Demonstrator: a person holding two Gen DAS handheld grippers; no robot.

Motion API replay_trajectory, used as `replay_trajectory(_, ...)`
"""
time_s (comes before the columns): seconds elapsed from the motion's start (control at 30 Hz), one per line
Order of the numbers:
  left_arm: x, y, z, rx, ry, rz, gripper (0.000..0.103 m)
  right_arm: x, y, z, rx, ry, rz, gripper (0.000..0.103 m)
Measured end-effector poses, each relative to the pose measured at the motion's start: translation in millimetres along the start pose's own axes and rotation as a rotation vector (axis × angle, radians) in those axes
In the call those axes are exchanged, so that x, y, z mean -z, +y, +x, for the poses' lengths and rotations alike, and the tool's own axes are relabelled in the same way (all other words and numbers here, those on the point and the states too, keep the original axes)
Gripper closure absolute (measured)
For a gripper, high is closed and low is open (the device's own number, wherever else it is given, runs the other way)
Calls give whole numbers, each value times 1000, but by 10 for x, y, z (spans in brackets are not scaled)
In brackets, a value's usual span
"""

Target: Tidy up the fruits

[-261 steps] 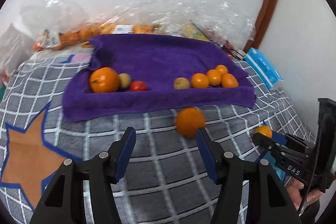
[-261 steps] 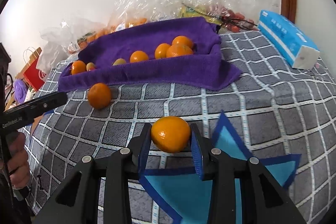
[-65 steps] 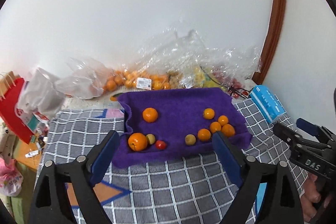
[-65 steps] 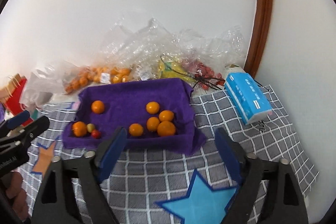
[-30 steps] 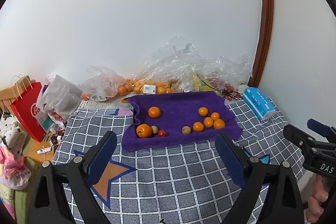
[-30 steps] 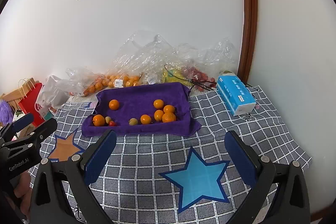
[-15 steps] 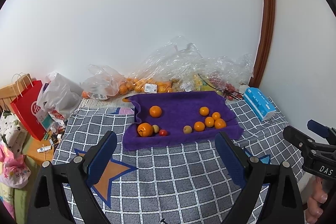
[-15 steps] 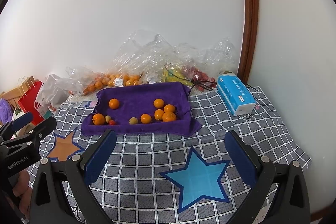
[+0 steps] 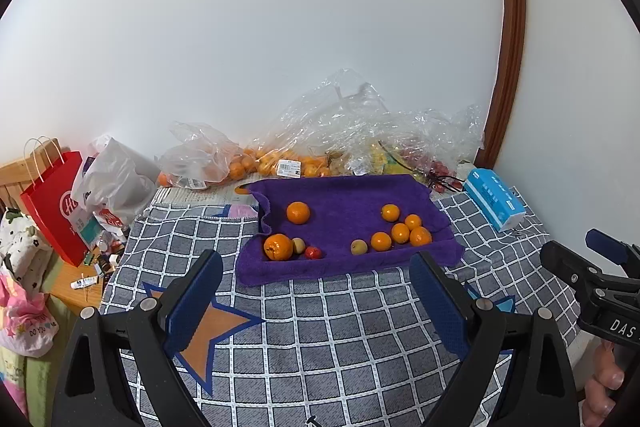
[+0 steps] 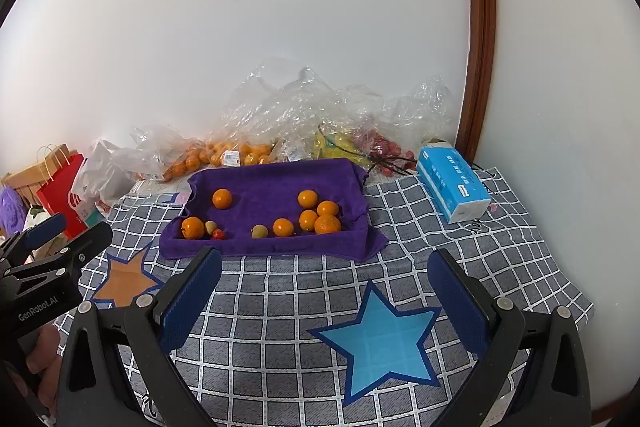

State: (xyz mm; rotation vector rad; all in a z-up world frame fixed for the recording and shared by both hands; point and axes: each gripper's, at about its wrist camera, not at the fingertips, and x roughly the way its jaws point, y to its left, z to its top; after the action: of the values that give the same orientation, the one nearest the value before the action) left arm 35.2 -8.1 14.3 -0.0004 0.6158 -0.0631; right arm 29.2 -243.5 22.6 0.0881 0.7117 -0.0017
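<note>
Both tools have pulled well back from the fruit compared with a few seconds ago: the left tool (image 9: 314, 295) and the right tool (image 10: 324, 291) now hang high over the checked cloth (image 10: 280, 327) with their jaws spread wide and nothing between them. Some seconds back the right one was clamped on an orange and another orange lay loose on the cloth in front of the towel; now no fruit is left out there, and the purple towel (image 9: 344, 203) carries all of it. On its left side sit a big orange (image 9: 278, 247), a small pale fruit (image 9: 298, 245) touching it, a little red fruit (image 9: 313, 252) just beside that, and a lone orange (image 9: 298, 212) farther back. On the right side, a second pale fruit (image 9: 359, 247) lies next to a cluster of oranges (image 9: 404, 229). Over the last second hardly anything has shifted, apart from a slight drift of the cameras. To my eye that means the gathering is done, or very nearly: everything loose has been collected onto the towel, and the only open question is whether the kinds need sorting further. Behind, the plastic bags (image 9: 360, 131) of spare fruit and the blue tissue box (image 10: 452, 183) look untouched.
</note>
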Motion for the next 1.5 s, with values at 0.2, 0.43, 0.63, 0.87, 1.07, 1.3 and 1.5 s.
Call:
replay_trajectory(0.2, 9, -9, -5, 0, 0, -3, 8, 4, 2, -2, 0, 0, 0, 2)
replay_trajectory(0.43, 11, -11, -7, -1, 0, -5, 8, 5, 9, -9, 1, 1, -2, 2)
replay_trajectory(0.63, 8, -2, -2, 1, 0, -5, 8, 12, 16, -10, -1, 0, -3, 2)
replay_trajectory(0.87, 9, 2, -1, 1, 1, -5, 8, 9, 20, -2, -1, 1, -2, 2)
replay_trajectory(1.07, 13, -10, 3, -1, 4, -9, 8, 11, 20, -3, -1, 2, -2, 2)
replay_trajectory(1.3, 19, -17, 12, 4, 4, -15, 8, 17, 20, 12, -2, 3, -4, 2)
replay_trajectory(1.5, 29, -22, 20, 5, 7, -18, 8, 16, 29, 24, -4, 1, -6, 2)
